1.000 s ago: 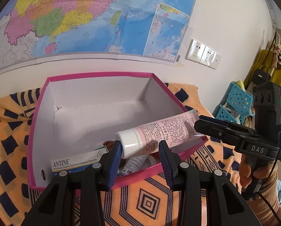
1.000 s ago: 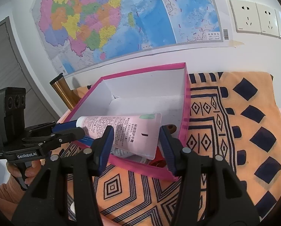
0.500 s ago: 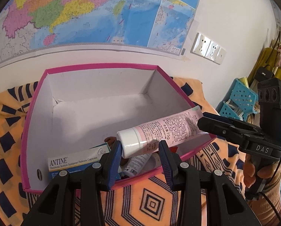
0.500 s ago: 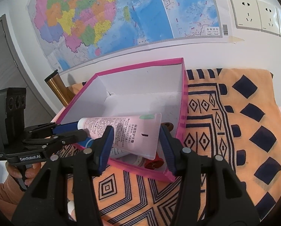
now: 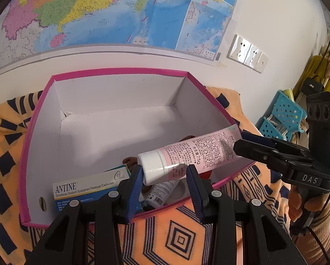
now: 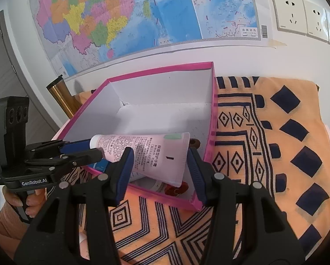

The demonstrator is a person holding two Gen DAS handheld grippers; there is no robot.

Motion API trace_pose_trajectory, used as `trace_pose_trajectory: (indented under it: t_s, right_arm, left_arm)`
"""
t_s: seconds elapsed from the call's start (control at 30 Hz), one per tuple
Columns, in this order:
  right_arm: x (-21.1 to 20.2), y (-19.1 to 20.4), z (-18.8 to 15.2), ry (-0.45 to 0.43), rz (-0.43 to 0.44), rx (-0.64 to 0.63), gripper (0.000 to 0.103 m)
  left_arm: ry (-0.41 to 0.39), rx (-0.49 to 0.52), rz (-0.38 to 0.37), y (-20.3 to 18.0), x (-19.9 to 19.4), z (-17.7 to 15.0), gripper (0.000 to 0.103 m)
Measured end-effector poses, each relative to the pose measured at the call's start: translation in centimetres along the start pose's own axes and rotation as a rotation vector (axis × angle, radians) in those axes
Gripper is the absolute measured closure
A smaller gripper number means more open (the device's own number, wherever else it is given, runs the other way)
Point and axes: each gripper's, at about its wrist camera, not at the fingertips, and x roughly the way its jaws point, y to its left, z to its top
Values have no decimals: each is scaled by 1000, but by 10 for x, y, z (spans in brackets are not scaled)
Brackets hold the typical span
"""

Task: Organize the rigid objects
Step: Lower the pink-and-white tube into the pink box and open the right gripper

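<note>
Orange patterned cloth [image 6: 264,154] bears the pink-rimmed white box [image 5: 111,72], nearer than a second ago; left gripper [image 5: 163,176] and right gripper [image 6: 160,165] both clamp the pink plastic tube [image 5: 193,154] above it, release pending.

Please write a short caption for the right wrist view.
Both claws hold a pink tube over an open pink box on a patterned orange cloth.

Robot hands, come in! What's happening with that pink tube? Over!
Left gripper clamps pink tube at cap end. Right gripper clamps crimped end. Tube over pink box. ANTINE carton and small bottle below.
</note>
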Motion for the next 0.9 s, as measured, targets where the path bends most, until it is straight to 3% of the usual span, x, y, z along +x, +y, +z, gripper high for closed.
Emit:
trace_pose_trajectory:
  t_s: [0.9]
  right_arm:
    - [1,-1,0,5,-6,-6,50]
  left_arm:
    - [17,-6,7,1,7,1,63]
